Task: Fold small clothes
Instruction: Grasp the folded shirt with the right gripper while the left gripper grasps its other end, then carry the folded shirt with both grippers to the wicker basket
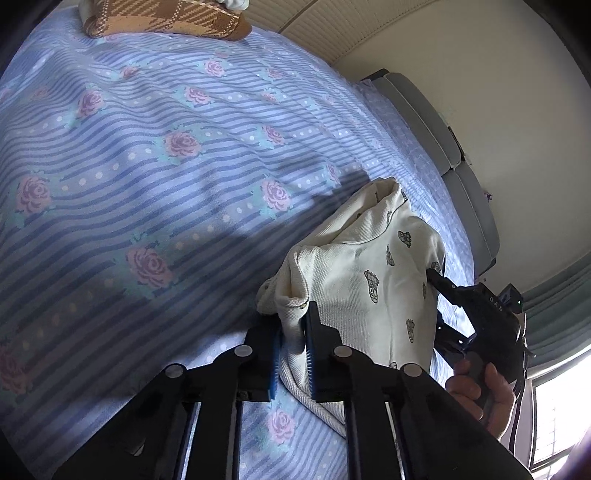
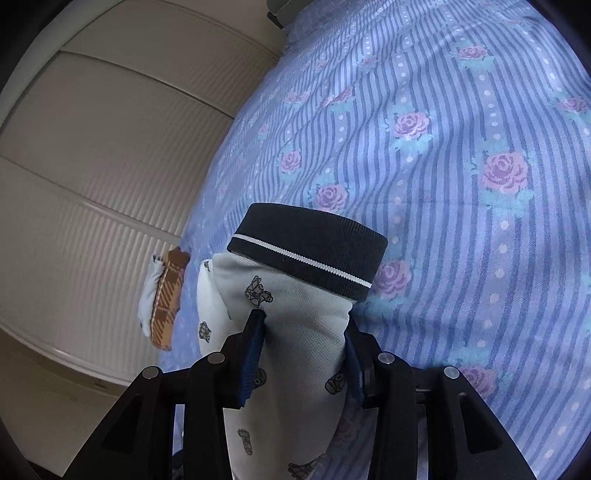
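Note:
A small cream garment [image 1: 369, 266] printed with little grey bears hangs bunched above the bed, held between both grippers. My left gripper [image 1: 293, 347] is shut on a fold of its left edge, with cloth pinched between the blue pads. In the same view my right gripper [image 1: 436, 284] grips the garment's far right side, with a person's hand [image 1: 476, 387] on its handle. In the right wrist view my right gripper [image 2: 303, 332] is shut on the garment [image 2: 295, 314]. Its black ribbed band [image 2: 306, 251] with a white stripe stands just beyond the fingertips.
A blue striped bedsheet with pink roses [image 1: 147, 166] [image 2: 461, 147] lies under everything. A brown plaid cloth item [image 1: 166, 18] [image 2: 166, 302] rests at the bed's far edge. A grey padded bed frame [image 1: 424, 118] runs along the wall, ribbed wardrobe doors [image 2: 92, 147] stand beside the bed.

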Action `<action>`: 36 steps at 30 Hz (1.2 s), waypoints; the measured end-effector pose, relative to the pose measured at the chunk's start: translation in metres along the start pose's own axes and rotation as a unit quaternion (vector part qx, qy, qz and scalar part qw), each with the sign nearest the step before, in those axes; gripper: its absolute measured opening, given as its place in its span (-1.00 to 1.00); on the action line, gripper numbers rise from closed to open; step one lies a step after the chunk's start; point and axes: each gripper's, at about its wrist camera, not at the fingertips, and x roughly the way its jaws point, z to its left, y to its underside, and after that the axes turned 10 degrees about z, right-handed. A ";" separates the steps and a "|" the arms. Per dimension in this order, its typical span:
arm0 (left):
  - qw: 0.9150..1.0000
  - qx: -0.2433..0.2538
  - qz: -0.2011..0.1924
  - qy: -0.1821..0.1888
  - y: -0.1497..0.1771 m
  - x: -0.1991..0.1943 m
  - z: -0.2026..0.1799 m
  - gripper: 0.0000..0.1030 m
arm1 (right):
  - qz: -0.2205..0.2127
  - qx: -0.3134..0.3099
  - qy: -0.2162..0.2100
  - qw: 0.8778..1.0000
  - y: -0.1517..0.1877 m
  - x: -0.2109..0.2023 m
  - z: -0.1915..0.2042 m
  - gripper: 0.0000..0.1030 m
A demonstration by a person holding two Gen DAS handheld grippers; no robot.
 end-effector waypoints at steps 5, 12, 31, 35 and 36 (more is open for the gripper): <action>1.000 0.010 -0.001 0.002 -0.001 -0.005 -0.001 -0.81 | 0.018 0.006 0.013 1.000 0.000 0.013 0.012 -0.55; 0.999 0.039 0.009 0.010 -0.009 -0.020 -0.008 -0.84 | -0.019 0.013 0.016 1.000 0.013 0.006 0.029 -0.67; 0.998 0.038 0.003 0.051 -0.108 -0.137 0.012 -0.84 | -0.050 -0.021 0.041 0.998 0.013 0.004 0.200 -0.67; 0.998 0.036 -0.020 0.053 -0.160 -0.172 0.025 -0.84 | -0.051 -0.041 0.033 0.997 -0.004 0.024 0.253 -0.67; 0.998 0.038 -0.028 0.052 -0.177 -0.183 0.028 -0.84 | -0.051 -0.046 0.028 0.997 -0.009 0.025 0.264 -0.67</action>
